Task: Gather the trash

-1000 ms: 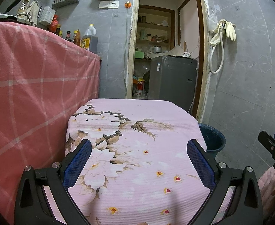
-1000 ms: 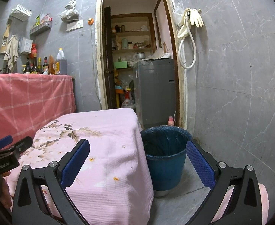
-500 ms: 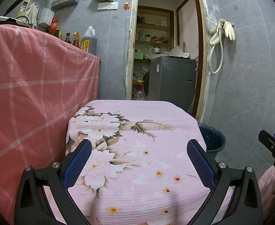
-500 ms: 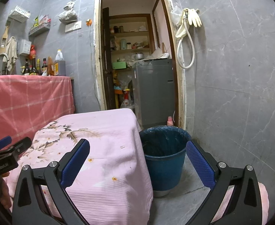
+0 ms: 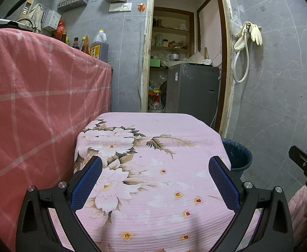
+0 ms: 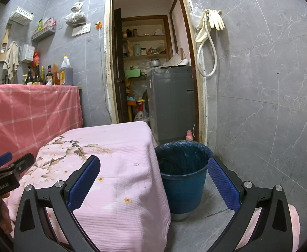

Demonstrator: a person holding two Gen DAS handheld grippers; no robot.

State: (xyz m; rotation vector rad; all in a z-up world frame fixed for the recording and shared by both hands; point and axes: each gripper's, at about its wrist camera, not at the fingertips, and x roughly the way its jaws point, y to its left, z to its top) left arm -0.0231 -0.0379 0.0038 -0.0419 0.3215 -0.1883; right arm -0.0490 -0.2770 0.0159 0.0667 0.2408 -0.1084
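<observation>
A blue bucket (image 6: 182, 174) lined with a dark bag stands on the floor to the right of a low table under a pink flowered cloth (image 6: 115, 168); in the left wrist view only the bucket's (image 5: 237, 157) rim shows past the table's corner. A tiny pale scrap (image 6: 136, 164) lies on the cloth near its right edge. My left gripper (image 5: 155, 178) hovers open over the pink cloth (image 5: 153, 168), holding nothing. My right gripper (image 6: 153, 178) is open too, spanning the table's right edge and the bucket. Each gripper shows at the edge of the other's view.
A taller counter draped in red checked cloth (image 5: 38, 105) stands left, with bottles (image 6: 48, 75) on top. Behind the table an open doorway shows a grey appliance (image 6: 172, 103) and shelves. Grey tiled wall (image 6: 258, 105) with a hose and gloves (image 6: 211, 21) closes the right side.
Both views are almost unchanged; the right gripper's view has shifted very slightly. Both grippers stay open and empty.
</observation>
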